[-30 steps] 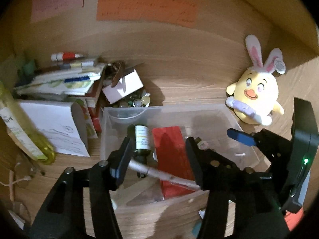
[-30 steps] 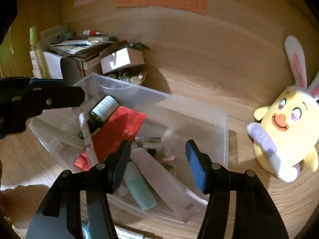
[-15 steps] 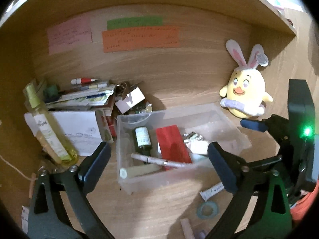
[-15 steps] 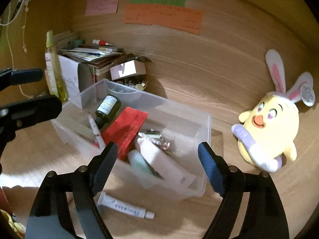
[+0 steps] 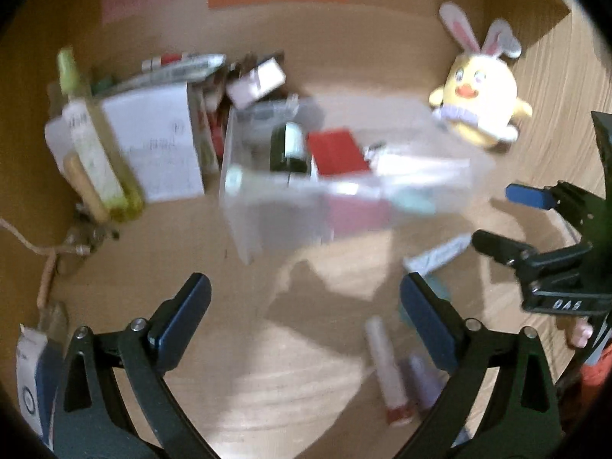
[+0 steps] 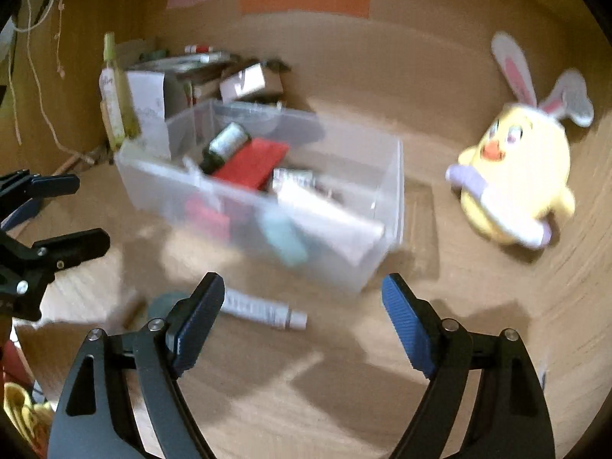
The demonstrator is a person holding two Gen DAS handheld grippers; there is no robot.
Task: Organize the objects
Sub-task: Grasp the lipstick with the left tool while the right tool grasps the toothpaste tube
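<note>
- Clearly, in the left wrist view, the left gripper is hanging wide open and empty over the front of the wooden desk, while the clear bin is sitting toward the back wall, already holding a dark bottle and a red box
- Loose items are still lying out near the front edge: a white tube just in front of the bin, and a red-capped tube close to the right finger; blur is hiding finer detail
- In the right wrist view, the right gripper is likewise standing wide open with nothing in it, the white tube lying between its fingers and the bin
- Judging by this, a fresh pick is being lined up; the next move is probably calling for lowering onto that tube, closing across its narrow width, then carrying it over the bin's front wall
</note>
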